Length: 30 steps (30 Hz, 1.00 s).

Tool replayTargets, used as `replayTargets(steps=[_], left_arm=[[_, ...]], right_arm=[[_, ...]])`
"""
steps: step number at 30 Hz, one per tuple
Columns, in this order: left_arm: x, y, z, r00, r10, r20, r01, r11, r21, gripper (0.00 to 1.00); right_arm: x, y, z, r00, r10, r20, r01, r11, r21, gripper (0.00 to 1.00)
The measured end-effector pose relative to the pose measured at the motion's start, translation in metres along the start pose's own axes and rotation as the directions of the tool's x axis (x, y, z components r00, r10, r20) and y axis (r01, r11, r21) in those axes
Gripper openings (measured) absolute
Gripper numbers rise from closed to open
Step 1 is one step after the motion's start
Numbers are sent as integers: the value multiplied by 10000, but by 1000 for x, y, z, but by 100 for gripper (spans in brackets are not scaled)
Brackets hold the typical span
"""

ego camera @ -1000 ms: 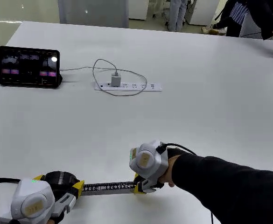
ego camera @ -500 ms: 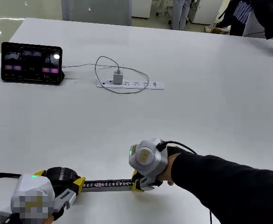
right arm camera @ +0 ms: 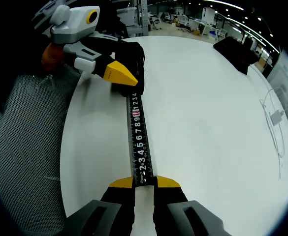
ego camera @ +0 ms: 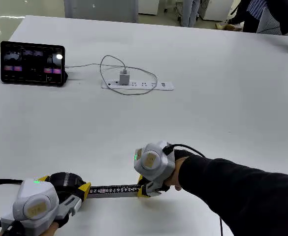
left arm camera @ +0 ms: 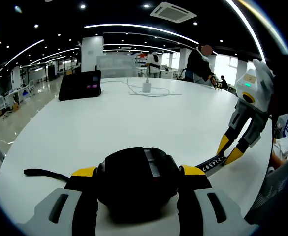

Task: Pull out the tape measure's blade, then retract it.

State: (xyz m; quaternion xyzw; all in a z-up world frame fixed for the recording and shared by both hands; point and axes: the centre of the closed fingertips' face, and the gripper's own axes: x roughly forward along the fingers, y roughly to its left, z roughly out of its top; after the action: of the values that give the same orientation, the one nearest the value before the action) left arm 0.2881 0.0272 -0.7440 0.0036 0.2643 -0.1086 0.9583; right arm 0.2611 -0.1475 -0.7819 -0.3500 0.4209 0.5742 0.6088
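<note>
The black tape measure case [ego camera: 65, 179] lies on the white table at the near left, and my left gripper [ego camera: 64, 187] is shut around it with yellow fingertips on both sides. In the left gripper view the case [left arm camera: 139, 179] sits between the jaws of the left gripper [left arm camera: 139, 171]. A short stretch of numbered blade [ego camera: 113, 190] runs rightward along the table to my right gripper [ego camera: 143, 191], which is shut on the blade's end. The right gripper view shows the blade [right arm camera: 138, 132] running from the right gripper [right arm camera: 144, 183] back to the case [right arm camera: 132, 61].
A tablet [ego camera: 33, 64] stands at the far left. A power strip [ego camera: 139, 85] with a plugged charger and looped cable lies mid-table. The white table [ego camera: 217, 118] spreads wide to the right. People stand beyond the far edge. A grey mesh surface [right arm camera: 25, 147] lies beside the table's near edge.
The head view has tilted, shifting the whole picture down. The right gripper has edged slightly toward the case, so a little less blade shows. The left gripper stays put.
</note>
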Motion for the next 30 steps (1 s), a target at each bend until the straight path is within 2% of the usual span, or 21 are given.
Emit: replayTargets(steps=[24,30], left_arm=[[1,0,0,10000,-22,29,22,10000,33,61],[0,0,0,10000,-36,27,36,10000,26,61]], right_arm=[[4,1,8,10000,-56,-38,55,9998,-190,10],[5,0,10,9999,67,-151,-72,9995,-293,10]])
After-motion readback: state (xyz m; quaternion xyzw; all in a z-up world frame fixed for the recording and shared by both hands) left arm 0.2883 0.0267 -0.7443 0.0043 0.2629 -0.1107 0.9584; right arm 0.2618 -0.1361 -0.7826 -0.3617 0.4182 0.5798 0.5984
